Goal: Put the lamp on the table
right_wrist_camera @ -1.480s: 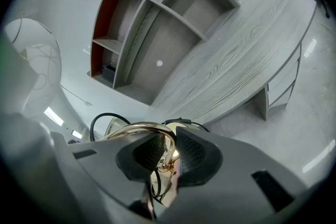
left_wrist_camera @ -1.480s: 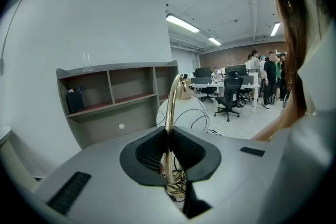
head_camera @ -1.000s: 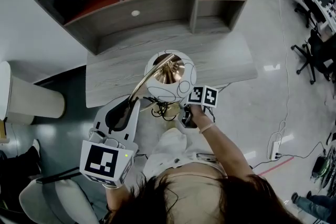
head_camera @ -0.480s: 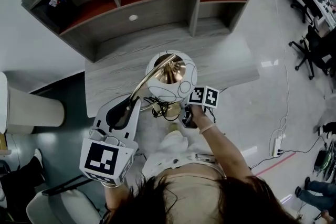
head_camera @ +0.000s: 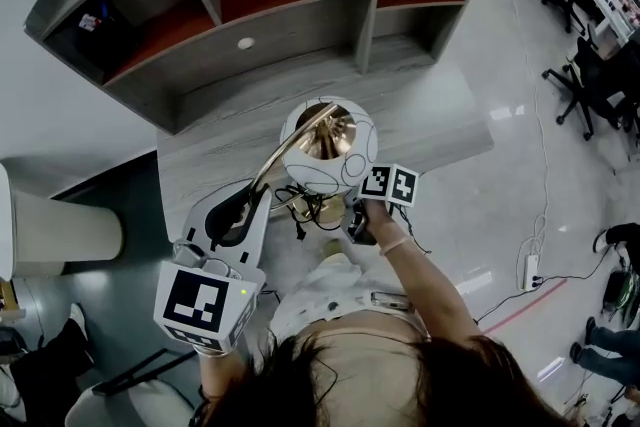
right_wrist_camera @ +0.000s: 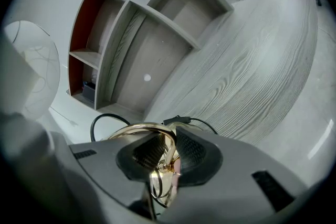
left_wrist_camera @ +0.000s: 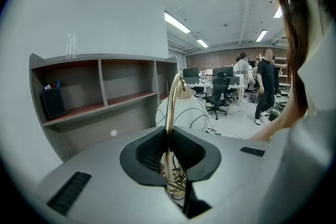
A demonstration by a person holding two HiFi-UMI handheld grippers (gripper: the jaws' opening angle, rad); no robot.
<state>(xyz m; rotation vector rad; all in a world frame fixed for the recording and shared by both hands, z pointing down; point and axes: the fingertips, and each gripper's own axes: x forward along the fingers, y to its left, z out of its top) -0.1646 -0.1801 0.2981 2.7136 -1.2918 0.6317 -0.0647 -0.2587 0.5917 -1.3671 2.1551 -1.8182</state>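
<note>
The lamp has a white globe shade (head_camera: 325, 147) with black line patterns, a curved gold stem (head_camera: 272, 167) and a gold wire base. It hangs over the near edge of the grey wood-grain table (head_camera: 430, 110). My left gripper (head_camera: 240, 207) is shut on the gold stem (left_wrist_camera: 169, 128), with the globe (left_wrist_camera: 193, 111) beyond its jaws. My right gripper (head_camera: 352, 217) is shut on the gold wire base (right_wrist_camera: 157, 134), and the lamp's black cable (right_wrist_camera: 105, 119) loops beside it. The table top (right_wrist_camera: 252, 76) lies ahead of the right gripper (right_wrist_camera: 167, 157).
A grey shelf unit (head_camera: 290, 0) with red-lined compartments stands at the back of the table. A white cylinder (head_camera: 60, 213) stands at the left. Office chairs (head_camera: 590, 75) and a power strip (head_camera: 530, 267) are on the floor to the right. People (left_wrist_camera: 265, 84) stand far off.
Both grippers keep their hold and the lamp stays about where it was. The view has drifted a little, so the shelf and table sit slightly further left.
</note>
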